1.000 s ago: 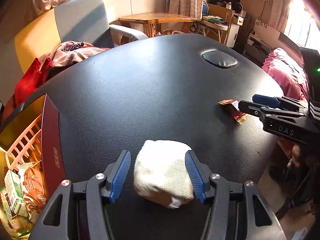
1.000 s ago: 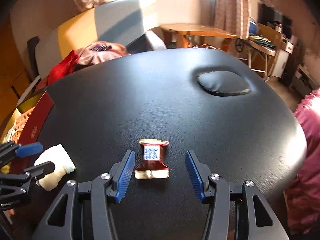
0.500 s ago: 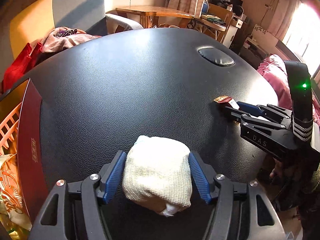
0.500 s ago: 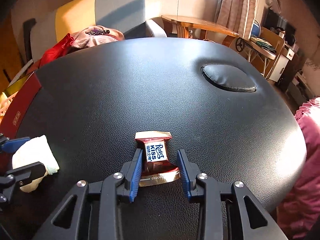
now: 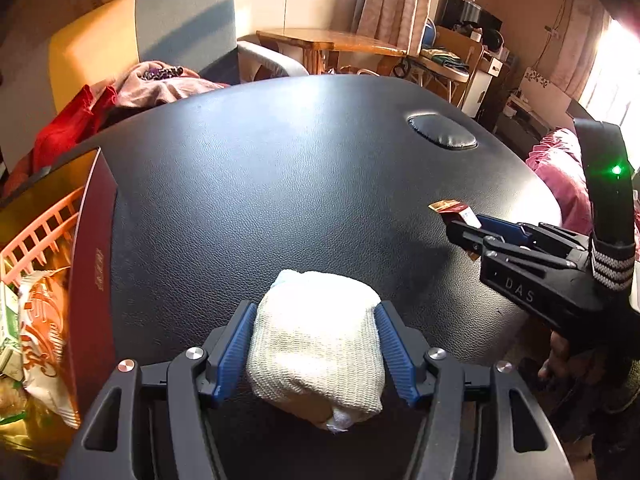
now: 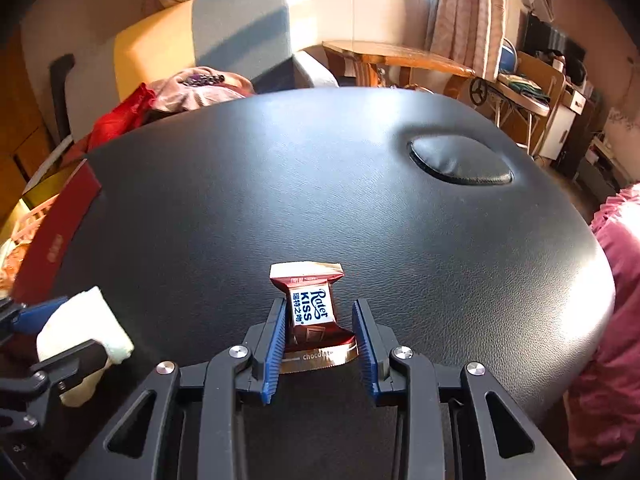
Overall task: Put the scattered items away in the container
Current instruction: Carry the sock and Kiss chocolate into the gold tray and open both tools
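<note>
A white knitted cloth bundle [image 5: 316, 340] is being clamped by the left gripper [image 5: 314, 346] at lower centre; a Rater Kiss chocolate [image 6: 314, 312] is being pinched by the right gripper [image 6: 320, 344] above the black tabletop [image 6: 280, 200].

Right tool [image 6: 319, 346] clamps a red choc wrapper [image 6: 310, 312] btwn blue pads, wrapper raised off the black padded surface [image 6: 280, 200]; left tool [image 6: 44, 344] at lower left grips a white cloth bundle [image 6: 86, 316]; red box [image 6: 52, 246] w/ pink basket [image 6: 28, 220] at far left edge; oval cushion [image 6: 460, 160] upper right.
</note>
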`<state>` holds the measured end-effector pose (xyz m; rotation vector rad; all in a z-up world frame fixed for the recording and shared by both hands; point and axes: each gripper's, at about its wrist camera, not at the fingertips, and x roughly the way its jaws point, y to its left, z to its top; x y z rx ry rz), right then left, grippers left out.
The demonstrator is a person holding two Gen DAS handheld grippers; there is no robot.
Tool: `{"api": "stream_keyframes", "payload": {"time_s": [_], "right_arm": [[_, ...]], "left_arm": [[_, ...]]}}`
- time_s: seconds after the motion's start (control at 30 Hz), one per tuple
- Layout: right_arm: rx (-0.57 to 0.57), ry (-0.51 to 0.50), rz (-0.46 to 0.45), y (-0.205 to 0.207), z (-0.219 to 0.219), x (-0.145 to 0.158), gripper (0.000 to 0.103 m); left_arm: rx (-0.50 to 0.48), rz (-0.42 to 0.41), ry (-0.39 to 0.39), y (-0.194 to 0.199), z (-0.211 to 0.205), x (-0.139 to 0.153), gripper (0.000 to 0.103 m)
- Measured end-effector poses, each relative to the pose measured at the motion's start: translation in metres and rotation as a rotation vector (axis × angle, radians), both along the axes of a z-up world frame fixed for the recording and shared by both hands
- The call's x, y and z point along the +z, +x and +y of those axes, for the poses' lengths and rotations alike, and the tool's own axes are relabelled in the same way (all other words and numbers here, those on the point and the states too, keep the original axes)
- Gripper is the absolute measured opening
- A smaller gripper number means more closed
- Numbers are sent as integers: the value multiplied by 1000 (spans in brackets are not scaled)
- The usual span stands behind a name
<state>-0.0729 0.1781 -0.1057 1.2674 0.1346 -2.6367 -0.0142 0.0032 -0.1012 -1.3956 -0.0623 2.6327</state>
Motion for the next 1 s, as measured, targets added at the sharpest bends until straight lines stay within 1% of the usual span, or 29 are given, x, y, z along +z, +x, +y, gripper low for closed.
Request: {"api": "stream_keyframes", "payload": {"time_s": [0.03,0.23,0.33,0.57,0.73,0.9,1.0], "right_arm": [[8,-5,2,2,-4,2,33],[54,-35,13,14,-27,15,33],[112,-58,31,18,-51,27,33],[289,-145,50,29,-125,56,33],[417,-194,52,39,-183,71,33],[476,-199,40,47,-213,72,33],[512,-202,33,52,-232,72,33]], "left_arm": [[2,9,-2,2,0,3,62],[90,65,8,18,-32,28,63],[134,94,12,26,-47,40,63],[312,166,6,48,-115,65,63],[432,182,5,66,-163,69,63],[535,185,2,81,-202,68,63],[578,179,-6,87,-218,65,63]]}}
